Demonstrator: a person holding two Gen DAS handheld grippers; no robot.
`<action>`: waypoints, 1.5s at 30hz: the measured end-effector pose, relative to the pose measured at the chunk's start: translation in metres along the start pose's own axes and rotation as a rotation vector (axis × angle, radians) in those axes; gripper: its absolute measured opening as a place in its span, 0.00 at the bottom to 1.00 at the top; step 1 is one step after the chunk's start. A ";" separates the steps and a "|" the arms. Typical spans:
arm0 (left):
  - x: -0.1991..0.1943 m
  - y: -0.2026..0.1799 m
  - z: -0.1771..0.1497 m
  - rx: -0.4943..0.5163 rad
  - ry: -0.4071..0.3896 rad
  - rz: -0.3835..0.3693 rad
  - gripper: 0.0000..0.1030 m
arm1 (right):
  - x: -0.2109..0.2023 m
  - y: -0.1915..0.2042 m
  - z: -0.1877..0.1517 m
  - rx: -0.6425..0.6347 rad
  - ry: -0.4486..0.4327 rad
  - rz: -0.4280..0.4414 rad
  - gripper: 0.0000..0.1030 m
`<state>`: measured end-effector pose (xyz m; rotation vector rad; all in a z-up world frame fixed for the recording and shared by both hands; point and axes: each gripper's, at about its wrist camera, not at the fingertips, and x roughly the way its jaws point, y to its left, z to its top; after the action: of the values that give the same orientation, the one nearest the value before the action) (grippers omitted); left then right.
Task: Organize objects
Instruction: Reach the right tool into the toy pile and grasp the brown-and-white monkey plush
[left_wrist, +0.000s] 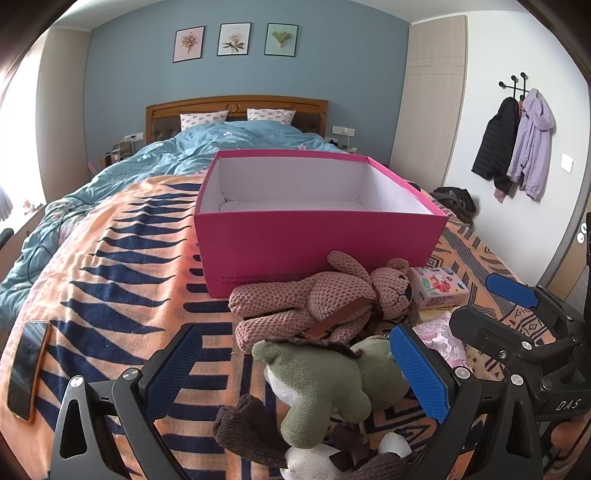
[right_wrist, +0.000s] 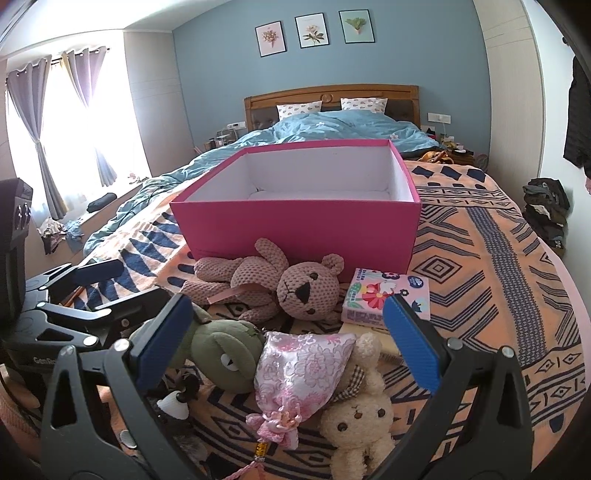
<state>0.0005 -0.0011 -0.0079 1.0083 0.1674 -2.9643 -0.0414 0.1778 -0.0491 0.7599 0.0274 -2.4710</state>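
Observation:
An empty pink box (left_wrist: 317, 251) (right_wrist: 299, 229) stands on the patterned bed blanket. In front of it lies a pink-brown knitted bear (left_wrist: 321, 299) (right_wrist: 280, 284) beside a pink tissue pack (left_wrist: 437, 288) (right_wrist: 388, 295). Nearer lie a green frog plush (left_wrist: 325, 380) (right_wrist: 221, 354), a pink floral pouch (right_wrist: 299, 373) (left_wrist: 441, 338), a cream bunny (right_wrist: 358, 413) and a dark brown knitted toy (left_wrist: 251, 432). My left gripper (left_wrist: 295, 365) is open with the frog between its blue pads, untouched. My right gripper (right_wrist: 288, 336) is open over the pouch and bunny.
A phone (left_wrist: 27, 369) lies on the blanket (right_wrist: 491, 258) at the left edge. A blue duvet (left_wrist: 207, 147) and pillows cover the far half of the bed. Jackets (left_wrist: 517, 140) hang on the right wall. Clothes (right_wrist: 546, 210) are piled right of the bed.

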 end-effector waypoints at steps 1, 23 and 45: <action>0.000 0.000 0.000 -0.001 0.001 -0.001 1.00 | 0.000 0.000 0.000 -0.001 0.001 0.001 1.00; 0.002 0.020 -0.012 0.014 0.025 0.035 1.00 | -0.014 0.013 -0.030 -0.085 0.081 0.177 1.00; -0.025 0.042 -0.035 0.082 0.003 -0.017 1.00 | 0.011 0.058 -0.080 -0.165 0.316 0.415 0.52</action>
<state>0.0434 -0.0397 -0.0246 1.0248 0.0556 -3.0076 0.0215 0.1374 -0.1147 0.9667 0.1703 -1.9172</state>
